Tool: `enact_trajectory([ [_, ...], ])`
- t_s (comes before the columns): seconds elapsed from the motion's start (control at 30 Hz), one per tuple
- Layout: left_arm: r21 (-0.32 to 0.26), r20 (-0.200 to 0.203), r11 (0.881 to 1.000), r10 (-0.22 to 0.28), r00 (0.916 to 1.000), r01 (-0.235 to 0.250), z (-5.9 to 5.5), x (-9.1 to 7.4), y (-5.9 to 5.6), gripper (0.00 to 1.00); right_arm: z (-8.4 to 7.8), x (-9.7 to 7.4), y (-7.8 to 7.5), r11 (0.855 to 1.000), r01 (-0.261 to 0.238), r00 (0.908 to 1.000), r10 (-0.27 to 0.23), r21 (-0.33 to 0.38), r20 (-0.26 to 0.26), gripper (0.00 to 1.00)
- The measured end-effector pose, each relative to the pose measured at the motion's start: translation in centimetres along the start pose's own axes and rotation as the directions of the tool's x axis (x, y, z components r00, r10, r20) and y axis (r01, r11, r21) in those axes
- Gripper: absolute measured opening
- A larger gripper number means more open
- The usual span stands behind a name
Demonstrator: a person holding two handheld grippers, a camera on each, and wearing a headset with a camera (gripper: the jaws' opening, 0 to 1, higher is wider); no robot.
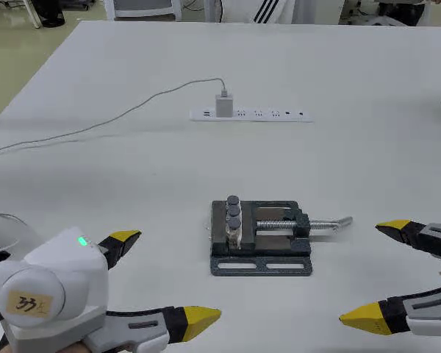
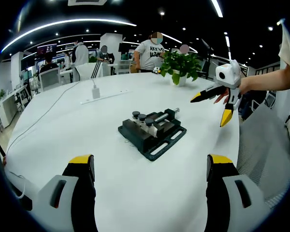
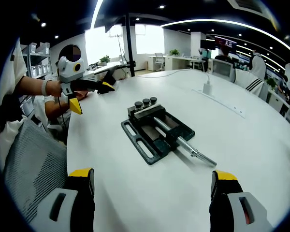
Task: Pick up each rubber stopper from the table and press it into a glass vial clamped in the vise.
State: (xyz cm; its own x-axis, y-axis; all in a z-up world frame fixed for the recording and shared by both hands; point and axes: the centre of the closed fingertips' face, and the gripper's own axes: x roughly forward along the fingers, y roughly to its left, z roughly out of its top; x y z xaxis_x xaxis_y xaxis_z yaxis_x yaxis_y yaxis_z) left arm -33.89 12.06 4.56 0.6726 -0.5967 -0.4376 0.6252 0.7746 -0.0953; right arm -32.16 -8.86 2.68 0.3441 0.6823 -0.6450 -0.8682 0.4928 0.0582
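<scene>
White laminate tabletop (image 1: 132, 184) stretches across an open-plan office, with desks and a few people standing at the far edge in the gripper views. Near its middle sits a dark cast-metal bench vise (image 1: 261, 239), its screw handle (image 1: 331, 223) pointing toward our right side. Three small clear glass vials (image 1: 235, 234) stand upright in a row, pinched between the vise's clamping faces. We judge they are held that way so they cannot tip or slide when something is pushed down into their mouths. Each round dark-grey rubber stopper (image 1: 234, 200) we can see sits on top of a vial. From this height we cannot tell whether they are fully seated, but the pressing looks largely done.

Our left gripper (image 1: 176, 275), with yellow-tipped black fingers, hangs just above the table, nearer to us than the vise, spread wide and carrying nothing. Our right gripper (image 1: 361, 272) is spread just as wide and is equally empty. Both sit well apart from the vise, one to each side, which leaves the vials unobstructed.

Farther back lies a long white power strip (image 1: 251, 115) with a white plug-in charger (image 1: 224, 105) and its thin white cable (image 1: 95, 125) trailing off to the left. A leafy green potted plant (image 2: 180, 65) stands near the table's edge.

A yellow sticker on the left gripper's housing reads "33", followed by a smaller mark we cannot make out.
</scene>
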Motion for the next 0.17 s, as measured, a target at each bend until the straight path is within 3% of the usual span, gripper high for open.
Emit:
enact_trajectory([
  [0.17,-0.002,-0.001,1.000,-0.002,1.0000,0.002,-0.12,0.04,-0.15,0.96,-0.05,0.07,0.18,1.000,-0.003,1.0000,0.003,0.000,-0.002,0.99],
])
